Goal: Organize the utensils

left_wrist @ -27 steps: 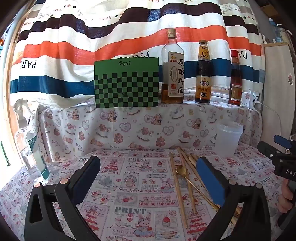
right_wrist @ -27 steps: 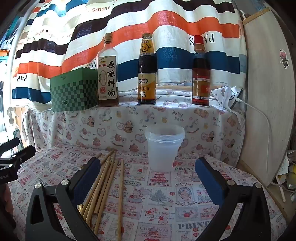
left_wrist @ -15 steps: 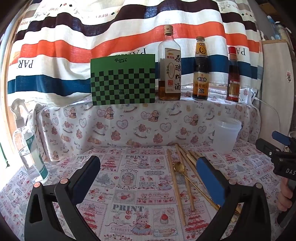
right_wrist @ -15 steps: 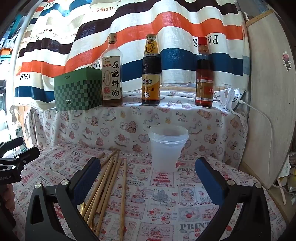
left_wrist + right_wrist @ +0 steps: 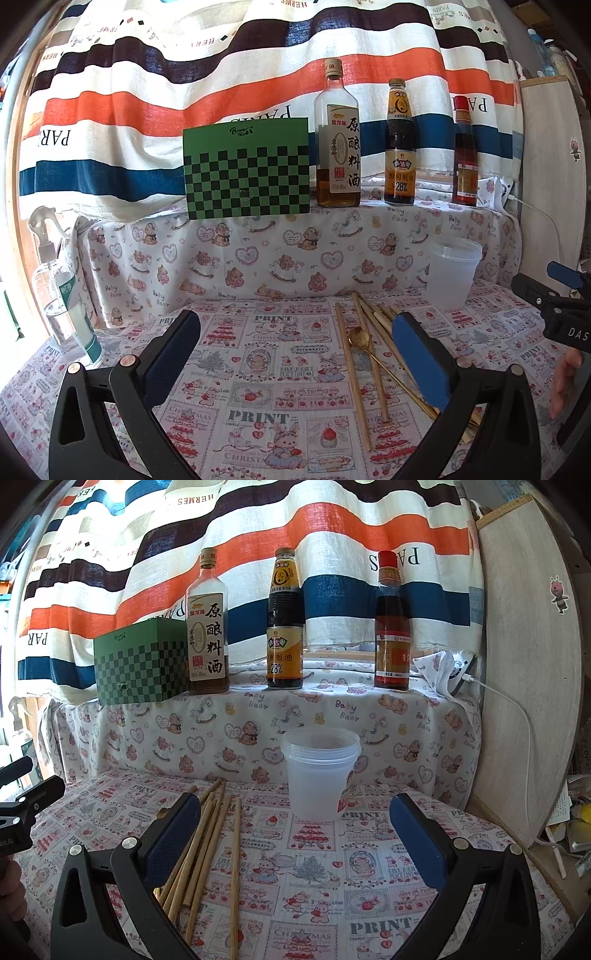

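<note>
Nothing's getting sorted yet: chopsticks [image 5: 207, 834] and gold spoon [image 5: 357, 338] are lying loose on the tablecloth [image 5: 332, 878], left of the empty plastic cup [image 5: 319, 771] at the far side. I'm hovering both grippers, left gripper [image 5: 295, 354] and right gripper [image 5: 291, 840], w/ jaws spread wide, gripping nothing, so all pickups are remaining.

Three sauce bottles [image 5: 284, 624], one green checkered box [image 5: 246, 170], one plastic cup stack [image 5: 320, 771], one gold spoon [image 5: 357, 338], one spray bottle [image 5: 61, 295], several wooden chopsticks [image 5: 207, 845].

Bright daylight; sharp; fisheye-warped edges
</note>
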`<state>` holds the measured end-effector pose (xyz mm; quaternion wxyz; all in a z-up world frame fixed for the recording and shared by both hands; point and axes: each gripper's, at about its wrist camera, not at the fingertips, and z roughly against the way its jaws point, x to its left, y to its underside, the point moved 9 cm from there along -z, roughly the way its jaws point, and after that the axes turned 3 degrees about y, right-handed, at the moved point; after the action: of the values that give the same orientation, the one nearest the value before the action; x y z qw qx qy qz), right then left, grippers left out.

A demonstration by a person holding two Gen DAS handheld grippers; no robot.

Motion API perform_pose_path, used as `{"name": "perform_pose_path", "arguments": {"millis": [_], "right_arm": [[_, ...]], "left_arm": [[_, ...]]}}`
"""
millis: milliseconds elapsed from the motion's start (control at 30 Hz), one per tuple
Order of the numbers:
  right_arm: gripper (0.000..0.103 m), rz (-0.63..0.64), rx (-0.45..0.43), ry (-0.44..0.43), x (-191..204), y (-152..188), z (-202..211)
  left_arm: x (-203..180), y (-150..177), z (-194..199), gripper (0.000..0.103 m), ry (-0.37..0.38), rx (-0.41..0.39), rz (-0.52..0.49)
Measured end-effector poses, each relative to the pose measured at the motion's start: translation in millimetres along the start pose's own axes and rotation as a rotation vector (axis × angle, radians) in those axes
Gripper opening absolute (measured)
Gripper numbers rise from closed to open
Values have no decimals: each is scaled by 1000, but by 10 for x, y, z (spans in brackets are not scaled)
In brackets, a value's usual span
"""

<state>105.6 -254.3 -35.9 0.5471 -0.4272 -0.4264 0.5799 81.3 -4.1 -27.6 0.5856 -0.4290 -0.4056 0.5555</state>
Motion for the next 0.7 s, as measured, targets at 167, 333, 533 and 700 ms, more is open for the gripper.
{"name": "perform_pose_path", "arguments": {"millis": [167,333,533,700], "right_arm": [[103,42,11,-26,89,35,15],[103,42,3,-15,75,35,31],[103,29,48,-14,31,71,-41],[103,28,21,2,17,51,-2]], "left_arm": [[47,4,3,103,-7,0,26],[23,3,15,103,-11,-3,14],[36,2,16,103,-19,-1,18],[20,-3,27,103,-4,-5,25]]}}
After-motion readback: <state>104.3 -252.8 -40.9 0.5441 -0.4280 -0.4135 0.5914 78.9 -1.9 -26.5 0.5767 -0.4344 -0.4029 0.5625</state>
